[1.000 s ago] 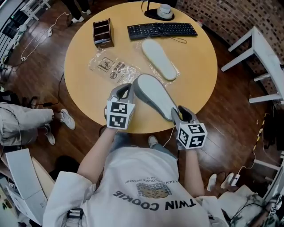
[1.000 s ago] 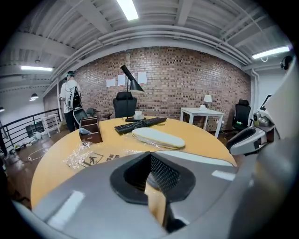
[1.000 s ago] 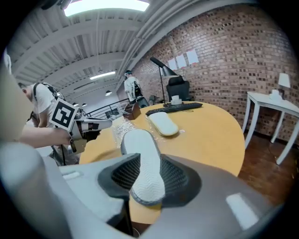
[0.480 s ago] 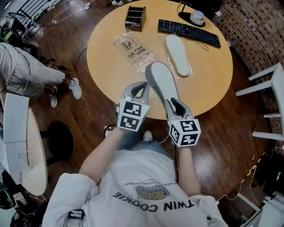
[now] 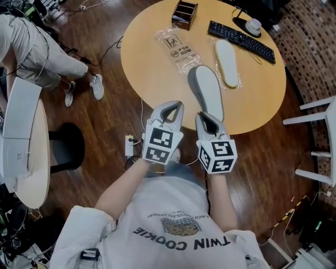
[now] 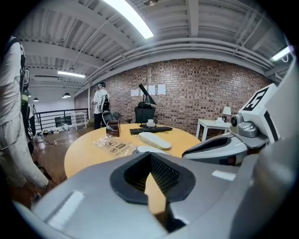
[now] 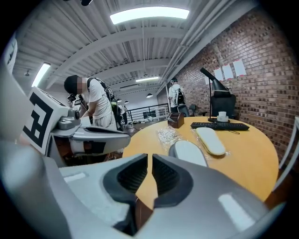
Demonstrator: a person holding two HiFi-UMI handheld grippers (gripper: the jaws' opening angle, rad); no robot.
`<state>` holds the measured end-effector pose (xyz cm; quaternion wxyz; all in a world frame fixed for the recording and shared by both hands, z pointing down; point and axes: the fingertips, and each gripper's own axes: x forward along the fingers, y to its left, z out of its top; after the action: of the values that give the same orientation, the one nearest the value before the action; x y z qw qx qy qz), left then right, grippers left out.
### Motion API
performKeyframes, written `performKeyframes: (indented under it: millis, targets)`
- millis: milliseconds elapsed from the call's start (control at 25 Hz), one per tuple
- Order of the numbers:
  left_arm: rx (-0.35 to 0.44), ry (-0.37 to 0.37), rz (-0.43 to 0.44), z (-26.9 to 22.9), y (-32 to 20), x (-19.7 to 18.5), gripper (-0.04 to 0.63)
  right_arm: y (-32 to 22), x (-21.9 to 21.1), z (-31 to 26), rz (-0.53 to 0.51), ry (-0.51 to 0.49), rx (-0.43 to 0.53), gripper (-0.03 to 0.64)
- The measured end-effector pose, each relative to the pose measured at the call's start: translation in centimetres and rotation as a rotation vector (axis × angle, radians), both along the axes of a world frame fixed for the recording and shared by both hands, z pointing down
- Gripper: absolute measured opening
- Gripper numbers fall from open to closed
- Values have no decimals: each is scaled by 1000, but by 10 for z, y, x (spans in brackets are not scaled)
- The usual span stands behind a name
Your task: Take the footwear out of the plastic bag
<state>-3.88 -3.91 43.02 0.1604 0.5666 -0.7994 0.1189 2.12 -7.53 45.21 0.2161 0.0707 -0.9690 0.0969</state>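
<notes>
A grey slipper (image 5: 206, 92) lies flat on the round wooden table (image 5: 152, 79), free of any bag. Beyond it a white slipper (image 5: 227, 63) rests on clear plastic. A crumpled empty plastic bag (image 5: 177, 50) lies to the left of both. Both grippers hover off the table's near edge, over the floor. My left gripper (image 5: 176, 105) is shut with nothing in it. My right gripper (image 5: 206, 116) is just short of the grey slipper's heel; its jaws are closing, a thin slit is left and nothing is between them. The grey slipper (image 7: 187, 151) shows just ahead in the right gripper view.
A black keyboard (image 5: 241, 38), a lamp base (image 5: 253, 24) and a wooden box (image 5: 185, 13) stand at the table's far side. On the floor are a power strip (image 5: 129, 146) and a black stool (image 5: 65, 149). A seated person (image 5: 47, 58) is at left and white furniture (image 5: 320, 136) at right.
The right gripper has let go of the grey slipper, which now lies on the table. Both grippers have drawn back past the table's edge. The right jaws have narrowed.
</notes>
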Motion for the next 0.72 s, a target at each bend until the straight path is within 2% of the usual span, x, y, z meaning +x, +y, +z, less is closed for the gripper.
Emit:
performKeyframes:
  millis: [240,520,720]
  targets:
    - [2,19,-31,1,54,24,6,50,17,-9,-13,-11,23,21]
    - [49,6,8,-16,113,80,6,112,61,-28,26,-27,64,15]
    - [82,26,27,-27,146,124,6,144,100,-42,66,-28,77,14]
